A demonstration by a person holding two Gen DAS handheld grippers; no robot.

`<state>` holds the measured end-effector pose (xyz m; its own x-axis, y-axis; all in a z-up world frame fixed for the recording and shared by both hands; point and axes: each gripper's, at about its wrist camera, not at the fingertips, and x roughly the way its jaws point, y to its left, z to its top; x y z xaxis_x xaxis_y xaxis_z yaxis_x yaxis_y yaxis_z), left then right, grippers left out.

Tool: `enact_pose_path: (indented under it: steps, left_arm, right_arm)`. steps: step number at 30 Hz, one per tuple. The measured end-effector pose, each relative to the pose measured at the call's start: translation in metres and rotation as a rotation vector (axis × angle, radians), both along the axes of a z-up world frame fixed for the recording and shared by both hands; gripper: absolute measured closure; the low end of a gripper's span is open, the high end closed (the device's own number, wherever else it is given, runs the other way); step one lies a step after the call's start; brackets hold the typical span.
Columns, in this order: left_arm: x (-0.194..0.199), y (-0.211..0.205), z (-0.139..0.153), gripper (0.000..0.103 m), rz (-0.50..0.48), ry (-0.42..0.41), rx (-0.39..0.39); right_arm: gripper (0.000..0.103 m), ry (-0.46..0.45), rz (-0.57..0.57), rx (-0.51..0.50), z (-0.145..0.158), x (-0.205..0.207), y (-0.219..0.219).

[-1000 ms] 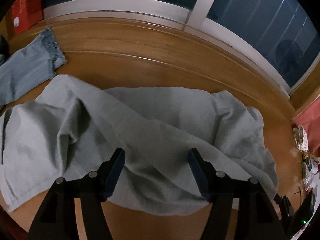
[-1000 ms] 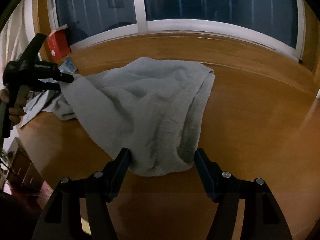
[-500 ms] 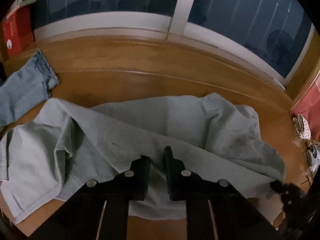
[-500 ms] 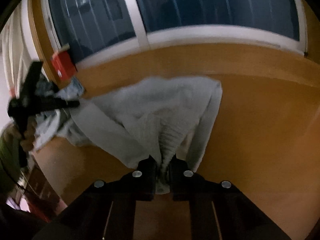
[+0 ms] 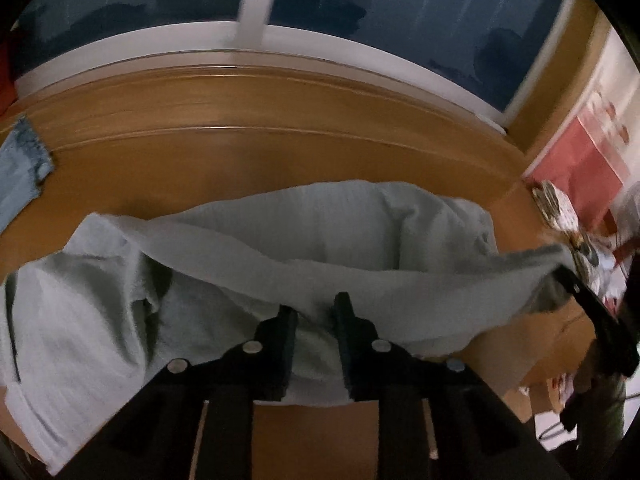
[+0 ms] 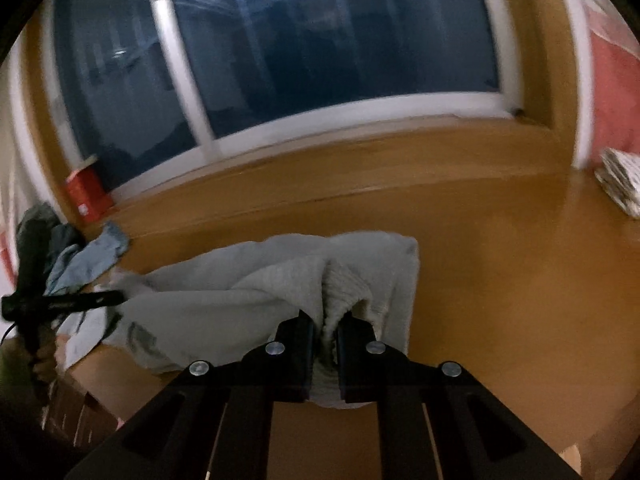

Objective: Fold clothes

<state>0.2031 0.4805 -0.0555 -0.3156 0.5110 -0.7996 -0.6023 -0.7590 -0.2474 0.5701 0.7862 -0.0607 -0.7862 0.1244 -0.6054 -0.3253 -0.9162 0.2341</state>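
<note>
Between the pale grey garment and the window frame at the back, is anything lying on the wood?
No. In the right wrist view, only bare wooden surface lies between the pale grey garment and the white window frame; the left wrist view agrees.

Bare wooden tabletop (image 6: 500, 280) right of grey garment (image 6: 248, 304), jeans (image 5: 20, 168) and red box (image 6: 86, 196) crowding left

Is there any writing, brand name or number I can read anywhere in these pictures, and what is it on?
No text reads clearly.
Left gripper: a pale mark along its side, too blurred to read.
Red box by the window: a small white mark, too small to read.
Red and white sheet on the wall: only blurred shapes, no legible words.
</note>
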Motion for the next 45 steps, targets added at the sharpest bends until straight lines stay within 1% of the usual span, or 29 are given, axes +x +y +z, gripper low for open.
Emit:
enact_pose_path:
  steps: [1, 2, 3, 4, 5, 7, 8, 9, 11, 12, 14, 16, 17, 19, 21, 22, 24, 25, 27, 29, 31, 34, 35, 38, 40, 42, 45]
  left_arm:
    - [0.003, 0.003, 0.0, 0.078, -0.011, 0.001, -0.004]
    - [0.005, 0.005, 0.001, 0.065, -0.02, 0.004, -0.009]
    - [0.008, 0.006, 0.001, 0.057, -0.027, 0.013, -0.018]
    - [0.014, 0.007, 0.001, 0.045, -0.033, 0.028, -0.032]
    - [0.018, 0.009, 0.002, 0.04, -0.041, 0.04, -0.046]
    - [0.026, 0.011, 0.003, 0.039, -0.055, 0.061, -0.074]
    - [0.027, 0.012, 0.002, 0.039, -0.051, 0.063, -0.087]
    - [0.028, 0.014, 0.002, 0.039, -0.043, 0.066, -0.1]
    - [0.031, 0.017, 0.002, 0.039, -0.033, 0.085, -0.122]
    - [0.033, 0.02, 0.002, 0.039, -0.034, 0.106, -0.147]
    - [0.04, 0.033, 0.0, 0.039, -0.052, 0.173, -0.234]
    - [0.048, 0.044, -0.003, 0.039, -0.085, 0.257, -0.323]
    - [0.051, 0.048, -0.003, 0.039, -0.096, 0.277, -0.347]
    - [0.054, 0.052, -0.004, 0.039, -0.119, 0.298, -0.384]
    - [0.055, 0.057, -0.007, 0.039, -0.136, 0.312, -0.402]
    - [0.055, 0.064, -0.011, 0.039, -0.147, 0.332, -0.421]
    - [0.057, 0.071, -0.02, 0.039, -0.179, 0.377, -0.478]
    - [0.058, 0.075, -0.025, 0.038, -0.196, 0.394, -0.504]
    - [0.059, 0.078, -0.031, 0.038, -0.226, 0.404, -0.52]
    - [0.056, 0.08, -0.031, 0.039, -0.245, 0.399, -0.5]
    - [0.046, 0.081, -0.031, 0.039, -0.263, 0.386, -0.478]
    - [0.036, 0.08, -0.029, 0.039, -0.304, 0.395, -0.48]
    - [0.034, 0.08, -0.029, 0.039, -0.318, 0.407, -0.483]
    - [0.026, 0.079, -0.03, 0.038, -0.355, 0.451, -0.499]
    - [0.023, 0.08, -0.035, 0.038, -0.369, 0.483, -0.527]
    - [0.017, 0.082, -0.042, 0.038, -0.4, 0.468, -0.527]
    - [0.015, 0.083, -0.048, 0.038, -0.462, 0.442, -0.484]
  right_arm:
    - [0.093, -0.005, -0.023, -0.004, -0.002, 0.002, 0.007]
    - [0.093, -0.014, -0.041, -0.008, -0.005, 0.003, 0.012]
    - [0.093, -0.028, -0.052, -0.013, -0.007, 0.004, 0.018]
    - [0.092, -0.041, -0.064, -0.018, -0.009, 0.005, 0.022]
    - [0.088, -0.056, -0.075, -0.026, -0.01, 0.007, 0.026]
    - [0.077, -0.078, -0.09, -0.055, -0.01, 0.011, 0.033]
    - [0.065, -0.084, -0.095, -0.072, -0.009, 0.014, 0.037]
    - [0.057, -0.088, -0.097, -0.084, -0.008, 0.017, 0.04]
    - [0.055, -0.091, -0.07, -0.085, -0.006, 0.024, 0.045]
    - [0.054, -0.092, -0.049, -0.082, -0.005, 0.027, 0.047]
    - [0.054, -0.11, 0.007, -0.06, -0.005, 0.031, 0.047]
    - [0.054, -0.146, 0.081, -0.001, -0.005, 0.032, 0.04]
    - [0.054, -0.166, 0.118, 0.04, -0.007, 0.033, 0.035]
    - [0.054, -0.2, 0.192, 0.109, -0.011, 0.037, 0.026]
    - [0.054, -0.217, 0.254, 0.147, -0.019, 0.044, 0.019]
    - [0.054, -0.227, 0.281, 0.164, -0.024, 0.047, 0.017]
    - [0.054, -0.258, 0.293, 0.198, -0.036, 0.048, 0.016]
    - [0.054, -0.274, 0.29, 0.2, -0.042, 0.048, 0.016]
    - [0.054, -0.286, 0.278, 0.167, -0.045, 0.048, 0.018]
    - [0.054, -0.26, 0.241, 0.143, -0.041, 0.051, 0.02]
    - [0.054, -0.234, 0.184, 0.089, -0.035, 0.053, 0.024]
    - [0.054, -0.193, 0.105, -0.017, -0.026, 0.06, 0.029]
    - [0.054, -0.183, 0.085, -0.031, -0.024, 0.064, 0.028]
    - [0.054, -0.167, 0.001, -0.021, -0.019, 0.077, 0.023]
    - [0.054, -0.165, -0.061, 0.028, -0.018, 0.083, 0.018]
    - [0.054, -0.168, -0.105, 0.055, -0.019, 0.094, 0.013]
    - [0.054, -0.189, -0.136, 0.061, -0.024, 0.108, 0.002]
